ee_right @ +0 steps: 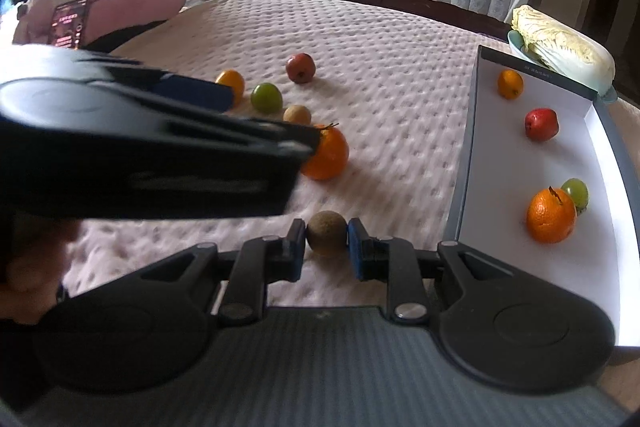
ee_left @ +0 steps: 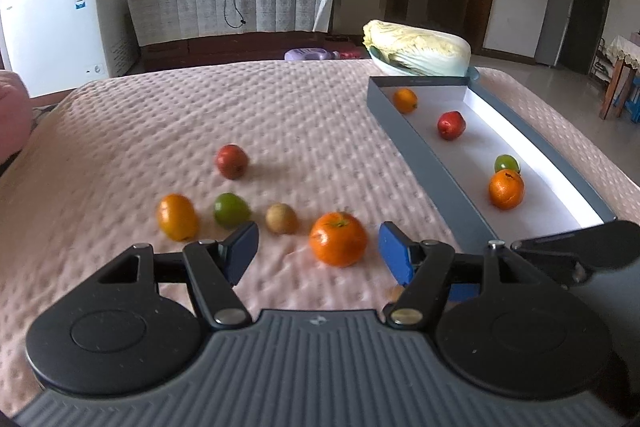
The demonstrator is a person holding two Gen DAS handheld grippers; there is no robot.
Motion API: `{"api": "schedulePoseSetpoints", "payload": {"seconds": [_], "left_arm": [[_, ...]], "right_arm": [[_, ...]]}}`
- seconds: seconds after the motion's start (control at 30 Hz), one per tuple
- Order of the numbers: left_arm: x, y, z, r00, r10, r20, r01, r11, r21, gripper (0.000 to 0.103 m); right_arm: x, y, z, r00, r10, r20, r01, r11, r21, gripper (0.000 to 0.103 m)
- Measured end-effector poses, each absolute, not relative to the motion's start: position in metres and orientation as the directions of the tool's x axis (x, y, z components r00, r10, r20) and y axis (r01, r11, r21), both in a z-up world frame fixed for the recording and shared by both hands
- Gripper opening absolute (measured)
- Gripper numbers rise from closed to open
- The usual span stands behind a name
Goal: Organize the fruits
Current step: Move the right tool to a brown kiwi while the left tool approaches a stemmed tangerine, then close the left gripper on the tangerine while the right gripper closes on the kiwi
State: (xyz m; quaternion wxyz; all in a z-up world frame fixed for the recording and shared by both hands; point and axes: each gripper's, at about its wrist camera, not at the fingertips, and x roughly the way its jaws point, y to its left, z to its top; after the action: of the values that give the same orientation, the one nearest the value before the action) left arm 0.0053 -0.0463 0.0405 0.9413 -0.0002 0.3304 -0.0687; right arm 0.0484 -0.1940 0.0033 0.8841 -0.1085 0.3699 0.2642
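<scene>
Gripping a small brown round fruit (ee_right: 326, 233) between its two blue pads, the right hand-held gripper (ee_right: 327, 247) sits low over the pink bed cover (ee_right: 400, 79), just beside the near corner of the grey box (ee_right: 466, 147). To its left, the left hand-held gripper (ee_left: 318, 253) stands wide apart and holds nothing, with a large orange (ee_left: 338, 238) lying on the cover just ahead of its gap, and a tan fruit (ee_left: 281, 218), a green fruit (ee_left: 231, 209), a yellow-orange fruit (ee_left: 177, 217) and a red fruit (ee_left: 231, 161) loose beyond. Inside the box lie an orange (ee_right: 550, 215) touching a green fruit (ee_right: 576, 191), a red one (ee_right: 541, 124) and a small orange one (ee_right: 510, 83) at the far end, and a cabbage (ee_right: 564, 45) rests behind it.
</scene>
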Motion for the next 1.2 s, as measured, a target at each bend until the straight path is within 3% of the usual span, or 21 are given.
{"api": "schedulePoseSetpoints", "payload": {"seconds": [0.5,0.7,1.2], "left_arm": [[0.036,-0.081,0.017,0.751,-0.116,-0.650,0.146,0.989,-0.008,0.066],[0.038,-0.076,0.016,0.757,-0.097,-0.646,0.129,0.992,0.003,0.044],[0.026,-0.062,0.029,0.777,-0.103,-0.621,0.109,0.994,-0.029,0.042]], "right_arm": [[0.049,-0.198,0.002,0.583,0.375,-0.721,-0.548,0.836,-0.008,0.026],[0.048,-0.198,0.002,0.584,0.373,-0.721,-0.547,0.837,-0.010,0.026],[0.055,-0.199,0.008,0.612,0.370,-0.699,-0.506,0.862,0.014,0.026]]}}
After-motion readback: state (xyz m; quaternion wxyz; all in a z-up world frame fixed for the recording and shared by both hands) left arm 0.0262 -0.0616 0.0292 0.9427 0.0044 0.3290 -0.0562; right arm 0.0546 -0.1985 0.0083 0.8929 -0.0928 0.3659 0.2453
